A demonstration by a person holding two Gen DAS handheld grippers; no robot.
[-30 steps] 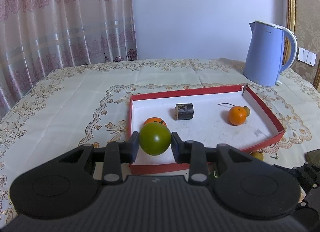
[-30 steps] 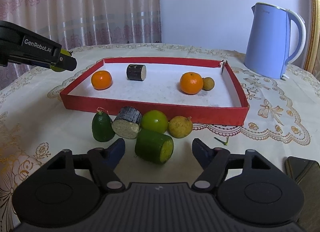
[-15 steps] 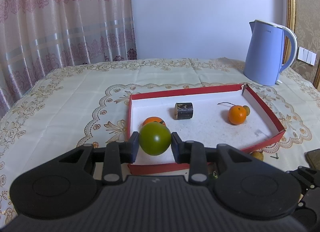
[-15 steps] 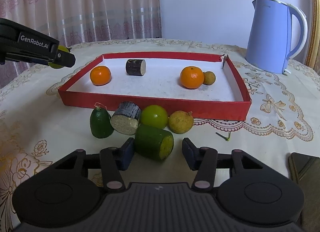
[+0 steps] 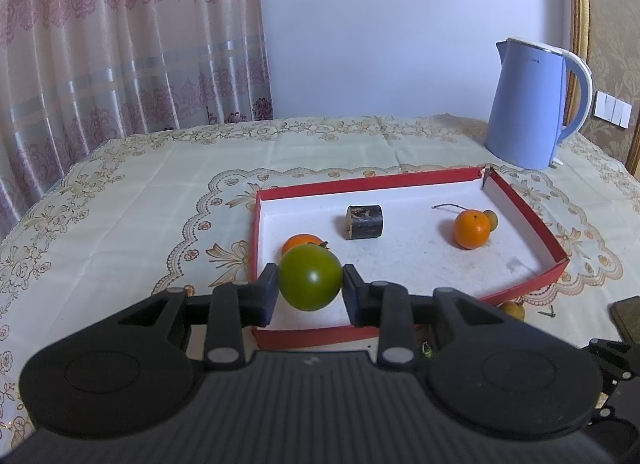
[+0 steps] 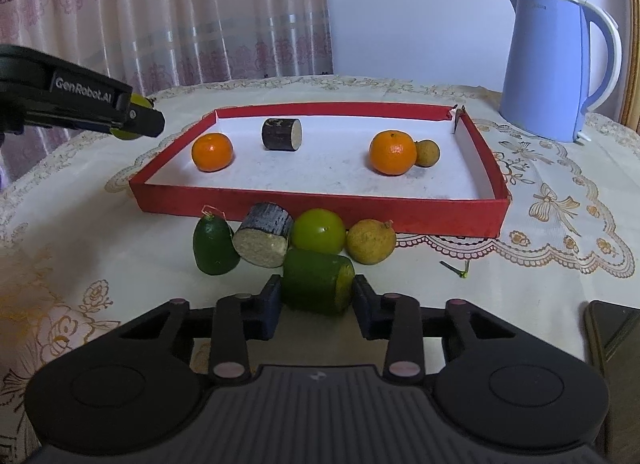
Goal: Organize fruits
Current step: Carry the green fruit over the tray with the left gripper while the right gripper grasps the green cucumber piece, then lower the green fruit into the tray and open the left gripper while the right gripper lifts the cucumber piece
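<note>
1. The right gripper (image 6: 316, 296) sits low over the table, its two fingers closed in against the sides of a green cut piece (image 6: 318, 281) that lies on the tablecloth (image 6: 80, 224) with its pale cut face turned to the right.
2. Just behind that piece, in a tight cluster in front of the red tray (image 6: 320, 210), lie a dark green fruit (image 6: 214, 244) with a stem, a dark cylinder (image 6: 264, 240) showing a pale cut end, a round green fruit (image 6: 318, 230) and a yellowish fruit (image 6: 370, 242). The cylinder touches the green fruits on either side of it.
3. A small green stem scrap (image 6: 456, 268) lies on the cloth to the right of the cluster, and a dark flat object (image 6: 612, 330) shows at the right edge.
4. The left gripper (image 5: 310, 284) is clamped on a green tomato (image 5: 310, 282), held in the air above the tray's near left corner.
5. Inside the tray, an orange (image 5: 302, 242) sits just behind the tomato, a dark log piece (image 5: 364, 222) lies near the middle, and a second orange (image 5: 472, 229) rests to the right, touching a small brown fruit (image 5: 491, 220).
6. A blue kettle (image 5: 528, 128) stands beyond the tray's far right corner.
7. Pink patterned curtains (image 5: 120, 44) hang behind the table on the left.
</note>
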